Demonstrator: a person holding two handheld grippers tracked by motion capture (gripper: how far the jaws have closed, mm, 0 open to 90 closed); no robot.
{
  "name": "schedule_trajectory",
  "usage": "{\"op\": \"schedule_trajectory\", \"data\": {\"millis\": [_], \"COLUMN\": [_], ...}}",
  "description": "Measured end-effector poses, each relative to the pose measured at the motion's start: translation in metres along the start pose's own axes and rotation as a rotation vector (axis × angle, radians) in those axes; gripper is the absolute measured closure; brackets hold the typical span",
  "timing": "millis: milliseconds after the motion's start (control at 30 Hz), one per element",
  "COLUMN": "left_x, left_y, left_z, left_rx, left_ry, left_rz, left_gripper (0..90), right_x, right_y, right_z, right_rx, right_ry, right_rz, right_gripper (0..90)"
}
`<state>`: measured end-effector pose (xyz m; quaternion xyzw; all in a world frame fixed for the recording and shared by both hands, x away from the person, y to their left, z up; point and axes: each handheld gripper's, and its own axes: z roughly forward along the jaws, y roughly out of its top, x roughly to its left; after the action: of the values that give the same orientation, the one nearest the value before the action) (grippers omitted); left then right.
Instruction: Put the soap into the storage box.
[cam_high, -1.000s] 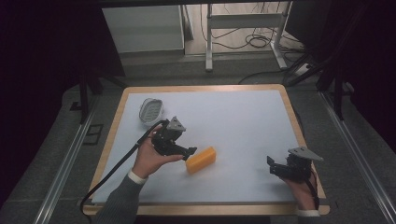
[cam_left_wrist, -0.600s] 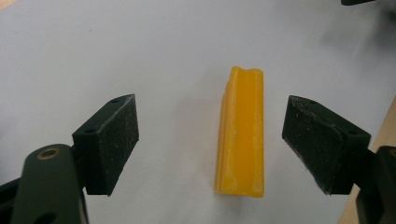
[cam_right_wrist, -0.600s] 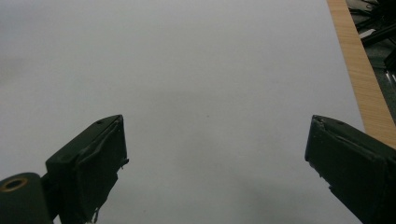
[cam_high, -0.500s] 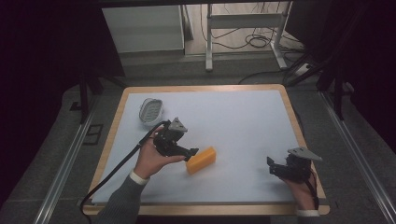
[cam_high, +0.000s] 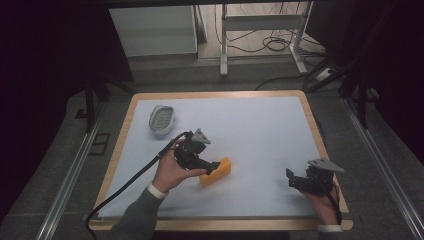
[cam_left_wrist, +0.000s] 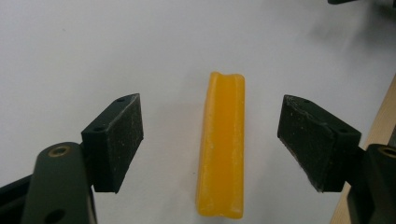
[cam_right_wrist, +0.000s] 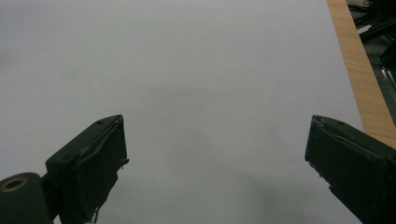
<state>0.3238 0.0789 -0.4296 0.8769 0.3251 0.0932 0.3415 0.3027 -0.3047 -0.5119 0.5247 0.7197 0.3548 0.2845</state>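
Note:
A yellow bar (cam_high: 220, 173) lies flat on the white mat, left of the middle and toward the front. My left gripper (cam_high: 212, 168) reaches over it from the left. In the left gripper view the yellow bar (cam_left_wrist: 223, 144) lies lengthwise between the black pads (cam_left_wrist: 119, 135), with a gap on each side, so my left gripper (cam_left_wrist: 212, 105) is open. Its jaws have just been closing a little around the bar without touching it. My right gripper (cam_high: 292, 179) rests at the front right of the mat. The right gripper (cam_right_wrist: 215, 140) stands wide open over bare mat.
A white ribbed oval dish (cam_high: 161, 119) sits at the back left of the mat. The wooden table rim (cam_high: 320, 145) frames the mat; in the right gripper view the rim (cam_right_wrist: 355, 60) runs along the right. A black cable (cam_high: 125, 187) trails from the left gripper.
The left hand has edged slightly right, toward the yellow bar. The right hand has kept still.

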Motion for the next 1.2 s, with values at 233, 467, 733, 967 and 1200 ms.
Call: {"op": "schedule_trajectory", "data": {"millis": [233,467,733,967,1200], "left_x": [-0.006,-0.006,-0.005,-0.004,-0.005], "left_y": [-0.003,-0.006,-0.008,-0.011,-0.014], "left_z": [0.020,0.043,0.057,0.067,0.073], "left_rx": [0.046,0.107,0.148,0.198,0.218], "left_ry": [-0.017,-0.004,-0.015,-0.011,-0.036], "left_rz": [0.006,-0.002,-0.008,0.009,0.029], "left_gripper": [23.0,27.1,36.3,40.6,58.6], "right_x": [0.001,0.000,0.000,0.000,0.000], "right_y": [-0.001,-0.002,-0.003,-0.003,-0.004], "right_z": [0.001,0.002,0.003,0.004,0.005], "right_rx": [0.006,0.011,0.018,0.022,0.027], "right_ry": [-0.003,-0.009,-0.009,-0.015,-0.023], "right_rz": [-0.006,-0.009,-0.014,-0.016,-0.018], "right_gripper": [5.7,5.7,5.7,5.7,5.7]}}
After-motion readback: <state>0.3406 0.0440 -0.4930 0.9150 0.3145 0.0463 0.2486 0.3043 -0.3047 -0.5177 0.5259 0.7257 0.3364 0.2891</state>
